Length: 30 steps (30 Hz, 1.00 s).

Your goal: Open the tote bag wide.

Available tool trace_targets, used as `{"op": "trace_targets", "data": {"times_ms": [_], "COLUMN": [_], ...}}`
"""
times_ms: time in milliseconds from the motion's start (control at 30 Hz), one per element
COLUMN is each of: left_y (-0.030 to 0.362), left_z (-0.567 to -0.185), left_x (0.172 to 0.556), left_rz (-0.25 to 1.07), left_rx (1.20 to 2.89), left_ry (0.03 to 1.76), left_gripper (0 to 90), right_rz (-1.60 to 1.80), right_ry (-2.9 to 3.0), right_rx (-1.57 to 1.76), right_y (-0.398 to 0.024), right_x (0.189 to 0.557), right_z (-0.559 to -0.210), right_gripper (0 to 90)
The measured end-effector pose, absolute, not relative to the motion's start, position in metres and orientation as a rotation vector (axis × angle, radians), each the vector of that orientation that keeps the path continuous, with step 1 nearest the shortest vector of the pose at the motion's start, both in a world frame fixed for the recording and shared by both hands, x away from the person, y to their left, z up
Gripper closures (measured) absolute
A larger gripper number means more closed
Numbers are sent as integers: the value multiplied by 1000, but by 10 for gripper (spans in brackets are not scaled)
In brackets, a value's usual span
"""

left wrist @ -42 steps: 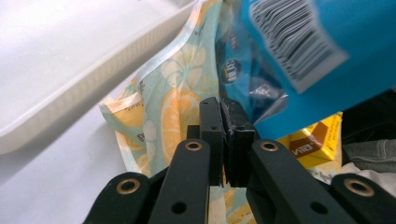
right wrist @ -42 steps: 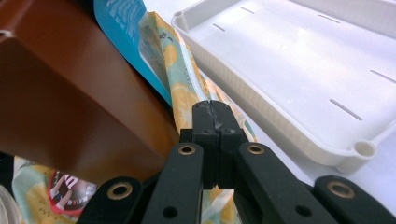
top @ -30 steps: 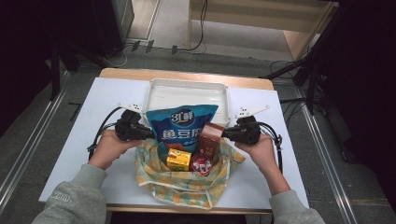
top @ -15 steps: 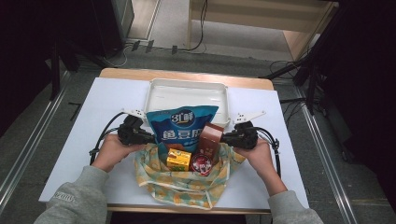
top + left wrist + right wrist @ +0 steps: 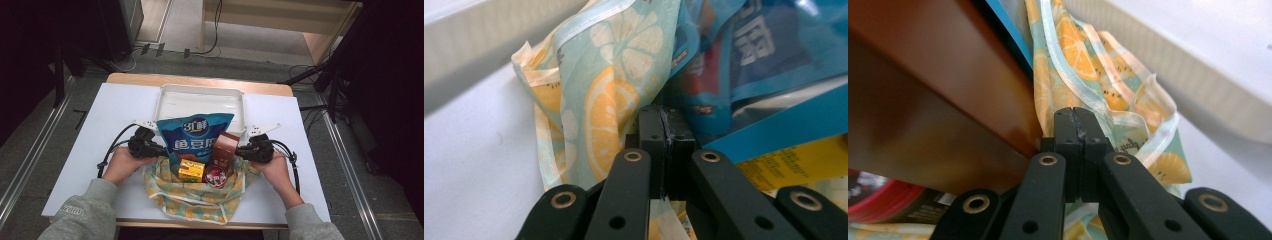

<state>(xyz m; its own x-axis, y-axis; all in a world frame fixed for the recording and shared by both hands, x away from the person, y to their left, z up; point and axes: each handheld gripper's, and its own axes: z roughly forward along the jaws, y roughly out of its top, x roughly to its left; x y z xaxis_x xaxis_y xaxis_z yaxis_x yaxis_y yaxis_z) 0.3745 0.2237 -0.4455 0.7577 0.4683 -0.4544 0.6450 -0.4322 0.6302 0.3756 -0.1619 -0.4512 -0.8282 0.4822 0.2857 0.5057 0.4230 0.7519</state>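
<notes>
On a white table (image 5: 100, 130), a bag (image 5: 192, 197) with orange and lemon slices printed on it, mouth open and facing up. Inside the bag, a big blue snack pack (image 5: 195, 137) standing tall, a brown box (image 5: 226, 149) leaning next to it on the right, a small yellow box (image 5: 192, 170) in front, and a red round tin (image 5: 216, 176) beside the yellow box. Just behind the bag, touching the blue pack's top from this angle, a white tray (image 5: 200, 100) lying flat. At the bag's left edge, the left gripper (image 5: 159, 149), held in a hand (image 5: 122, 162) with a grey sleeve (image 5: 82, 212). At the bag's right edge, the right gripper (image 5: 239, 151), held in the other hand (image 5: 275, 167). In the left gripper view, jaws pressed tight together on a fold of the fruit-print bag (image 5: 599, 95), with the blue pack (image 5: 749, 55) close on the right and a bit of yellow box (image 5: 799, 160) below it. In the right gripper view, jaws also pressed tight together, pinching the bag's rim (image 5: 1088, 85), with the brown box (image 5: 933, 100) right beside on the left, the red tin (image 5: 883, 200) low in the corner, and the white tray's wall (image 5: 1198, 75) across the top right. Black cables (image 5: 112, 145) looping away from the left gripper over the table.
</notes>
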Motion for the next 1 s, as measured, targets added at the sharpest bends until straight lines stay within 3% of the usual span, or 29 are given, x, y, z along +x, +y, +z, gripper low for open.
{"op": "trace_targets", "data": {"times_ms": [1000], "left_y": [224], "left_z": [-470], "left_x": [376], "left_rz": [-224], "left_rx": [2160], "left_ry": [868], "left_gripper": [896], "right_rz": [-1321], "right_ry": [-2666], "right_rx": [-931], "right_y": [-164], "right_x": [384], "right_z": [-485], "right_gripper": [900]}}
